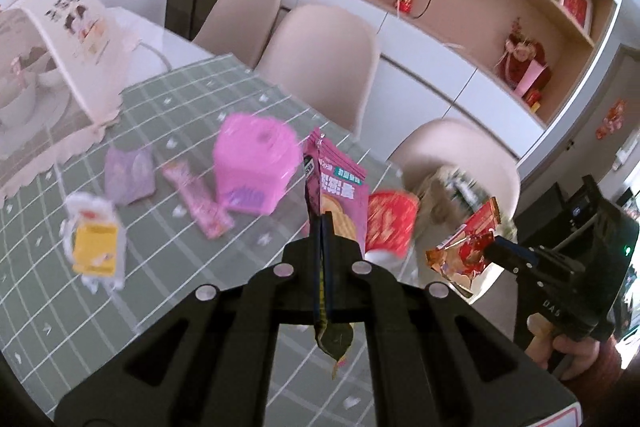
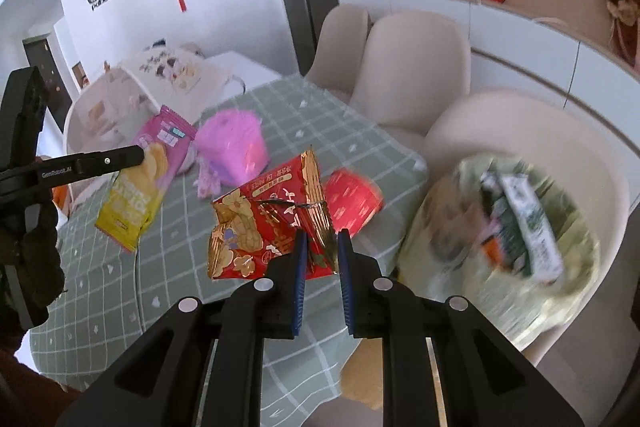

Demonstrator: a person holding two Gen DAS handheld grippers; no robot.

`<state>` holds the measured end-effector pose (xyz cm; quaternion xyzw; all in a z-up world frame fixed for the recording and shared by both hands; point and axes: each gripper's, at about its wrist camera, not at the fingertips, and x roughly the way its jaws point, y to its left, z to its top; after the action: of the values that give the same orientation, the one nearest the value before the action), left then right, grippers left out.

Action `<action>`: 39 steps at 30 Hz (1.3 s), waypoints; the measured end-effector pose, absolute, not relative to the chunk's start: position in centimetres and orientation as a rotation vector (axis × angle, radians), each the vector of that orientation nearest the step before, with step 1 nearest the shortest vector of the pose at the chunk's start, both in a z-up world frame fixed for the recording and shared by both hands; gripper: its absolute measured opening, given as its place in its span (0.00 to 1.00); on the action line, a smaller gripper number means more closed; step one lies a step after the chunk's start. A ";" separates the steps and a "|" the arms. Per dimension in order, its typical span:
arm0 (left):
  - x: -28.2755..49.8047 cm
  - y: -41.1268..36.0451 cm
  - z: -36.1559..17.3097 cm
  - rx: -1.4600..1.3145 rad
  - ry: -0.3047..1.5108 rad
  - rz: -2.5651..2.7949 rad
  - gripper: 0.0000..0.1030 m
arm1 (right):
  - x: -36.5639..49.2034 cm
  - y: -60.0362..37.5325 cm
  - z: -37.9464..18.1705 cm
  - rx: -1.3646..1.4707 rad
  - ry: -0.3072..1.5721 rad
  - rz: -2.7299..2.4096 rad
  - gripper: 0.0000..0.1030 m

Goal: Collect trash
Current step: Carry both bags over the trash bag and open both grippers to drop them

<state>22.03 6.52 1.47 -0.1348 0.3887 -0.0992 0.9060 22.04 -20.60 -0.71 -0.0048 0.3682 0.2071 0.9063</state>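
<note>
The left hand-held gripper [image 1: 322, 223] is pressed together on a pink-and-yellow foil crisp packet [image 1: 340, 195], its thin edge clamped between the two dark fingers so the packet stands upright above the jaws and a crumpled tail hangs below them. The tool tilts downward over the worktop [image 1: 168, 291], which is covered by a pale green checked cloth. From the right wrist view the same packet [image 2: 144, 183] dangles from the left tool's slim black finger, clear of the cloth.

The right hand-held gripper [image 2: 322, 251] is pinching a crumpled red-and-gold foil snack wrapper [image 2: 264, 223] — the blue-lined jaws stand partly apart with the wrapper's folded corner caught between them, the rest flaring out to the left. It too points downward. In the left wrist view a hand [image 1: 568, 351] grips the right tool's handle from below, and the wrapper [image 1: 464, 247] is held off the worktop's edge.

Taking the pink plastic tub [image 1: 256, 167] as the landmark: a red paper cup [image 1: 390, 223] lies to its right, a pink stick sachet [image 1: 198, 203] just to its left, then a lilac pouch [image 1: 128, 175], and further left a white-and-yellow packet [image 1: 94, 243]. Far to the tub's right, on a beige chair, sits a pale bag of trash [image 2: 500, 239] — blurred.
</note>
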 end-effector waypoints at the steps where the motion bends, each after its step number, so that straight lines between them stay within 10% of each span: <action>1: 22.7 5.8 2.2 -0.284 0.794 -0.217 0.01 | 22.4 -21.2 -0.2 -0.008 0.748 0.420 0.16; 21: 32.0 -14.8 5.5 -0.135 0.776 -0.519 0.01 | 27.0 -40.0 1.2 0.073 0.704 0.171 0.16; 39: 35.3 -16.9 1.3 -0.200 0.897 -0.482 0.01 | 32.5 -39.1 -6.0 0.050 0.877 0.285 0.18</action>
<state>35.26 -16.91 1.32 -0.0957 0.4288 -0.2302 0.8683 32.45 -39.13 -6.04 0.0241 0.4233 0.1373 0.8952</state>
